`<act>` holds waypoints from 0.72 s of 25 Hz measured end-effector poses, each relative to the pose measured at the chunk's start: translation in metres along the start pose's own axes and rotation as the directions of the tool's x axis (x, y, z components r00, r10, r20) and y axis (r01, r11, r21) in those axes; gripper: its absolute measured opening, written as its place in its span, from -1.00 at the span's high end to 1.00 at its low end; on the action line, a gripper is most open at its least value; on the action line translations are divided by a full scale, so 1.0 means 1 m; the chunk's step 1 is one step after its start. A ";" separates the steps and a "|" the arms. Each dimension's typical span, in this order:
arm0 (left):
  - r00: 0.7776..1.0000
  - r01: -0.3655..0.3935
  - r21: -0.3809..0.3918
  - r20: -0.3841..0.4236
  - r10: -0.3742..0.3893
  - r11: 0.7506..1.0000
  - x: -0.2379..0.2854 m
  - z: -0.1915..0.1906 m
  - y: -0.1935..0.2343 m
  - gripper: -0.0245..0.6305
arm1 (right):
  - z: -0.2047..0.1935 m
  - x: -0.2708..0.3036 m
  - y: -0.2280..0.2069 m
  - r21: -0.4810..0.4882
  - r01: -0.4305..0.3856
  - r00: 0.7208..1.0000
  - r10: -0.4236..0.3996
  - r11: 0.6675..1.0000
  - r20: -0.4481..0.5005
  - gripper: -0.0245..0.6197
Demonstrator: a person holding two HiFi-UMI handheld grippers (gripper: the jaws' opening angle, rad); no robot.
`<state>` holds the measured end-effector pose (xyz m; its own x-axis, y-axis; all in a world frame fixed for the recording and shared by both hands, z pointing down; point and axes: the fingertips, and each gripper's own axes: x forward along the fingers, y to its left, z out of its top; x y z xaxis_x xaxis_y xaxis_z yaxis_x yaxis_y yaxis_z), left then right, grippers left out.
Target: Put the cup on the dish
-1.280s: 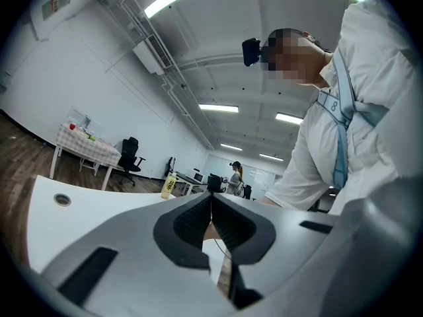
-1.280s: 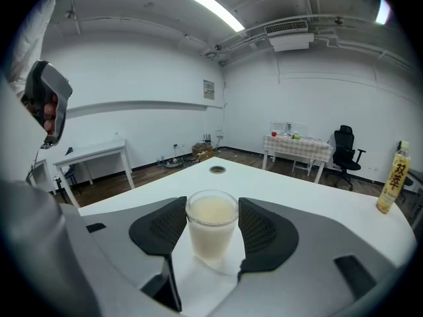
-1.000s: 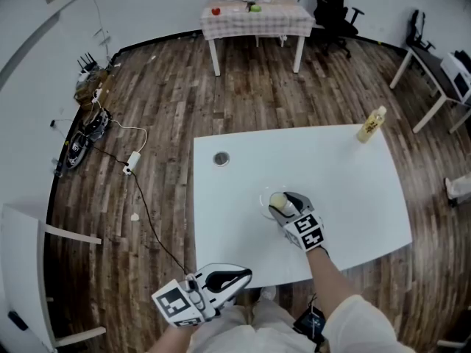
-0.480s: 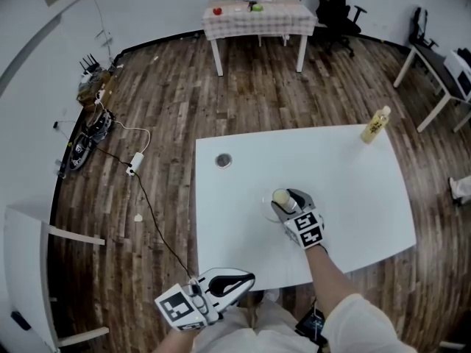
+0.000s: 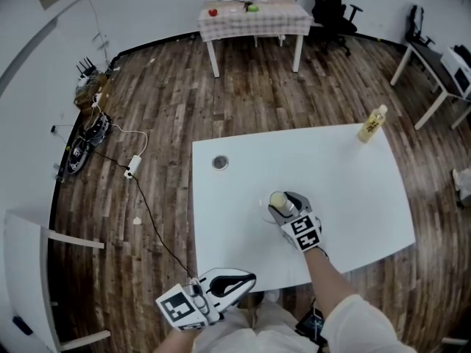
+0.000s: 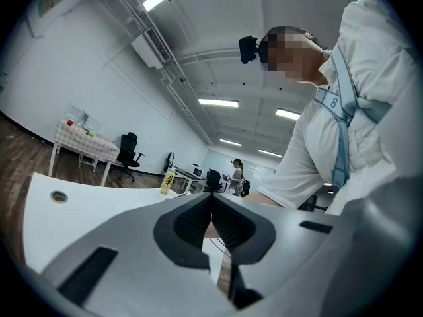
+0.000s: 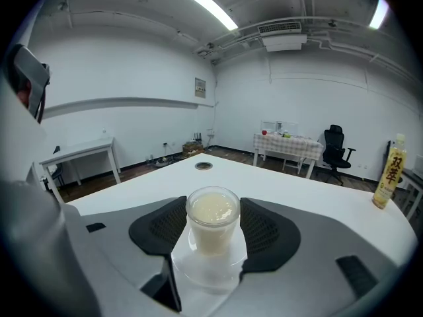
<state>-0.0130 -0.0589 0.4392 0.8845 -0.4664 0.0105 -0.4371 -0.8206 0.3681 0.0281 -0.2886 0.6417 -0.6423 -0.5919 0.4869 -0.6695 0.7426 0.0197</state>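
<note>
A clear glass cup (image 7: 213, 220) of creamy liquid stands upright on a small clear dish (image 7: 208, 269) near the middle of the white table (image 5: 353, 190). My right gripper (image 7: 213, 228) is shut on the cup, with a dark pad pressed against each side. From the head view, the cup (image 5: 278, 199) and the dish rim (image 5: 264, 199) show just beyond that gripper (image 5: 280, 204). My left gripper (image 5: 239, 278) is held off the table's near edge, close to the person's body. Its jaws (image 6: 210, 213) are shut with nothing between them.
A yellow bottle (image 5: 372, 124) stands at the table's far right corner, also seen ahead on the right (image 7: 386, 172). A round cable hole (image 5: 220, 162) lies at the far left. A checked table (image 5: 255, 17) and an office chair (image 5: 333, 2) stand across the wooden floor.
</note>
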 end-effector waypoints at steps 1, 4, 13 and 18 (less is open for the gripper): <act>1.000 0.001 0.000 -0.001 -0.001 1.000 0.000 0.001 0.000 0.92 | 0.000 0.000 0.000 0.002 0.001 1.000 -0.001 1.000 -0.001 0.11; 1.000 0.003 0.002 0.000 -0.003 1.000 -0.002 0.002 0.001 0.92 | 0.002 0.000 0.000 0.013 0.002 1.000 -0.003 1.000 0.005 0.10; 1.000 0.004 -0.001 -0.003 -0.004 1.000 -0.003 -0.002 0.005 0.92 | 0.009 -0.009 -0.002 0.032 0.016 0.998 -0.017 0.999 0.052 0.10; 1.000 0.019 0.009 0.011 -0.019 1.000 0.001 0.004 0.003 0.92 | 0.024 -0.024 0.000 0.028 0.027 0.995 -0.030 0.999 0.096 0.10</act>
<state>-0.0143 -0.0631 0.4371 0.8910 -0.4539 -0.0065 -0.4214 -0.8324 0.3599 0.0345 -0.2818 0.6094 -0.6549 -0.6410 0.4003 -0.6968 0.7172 0.0085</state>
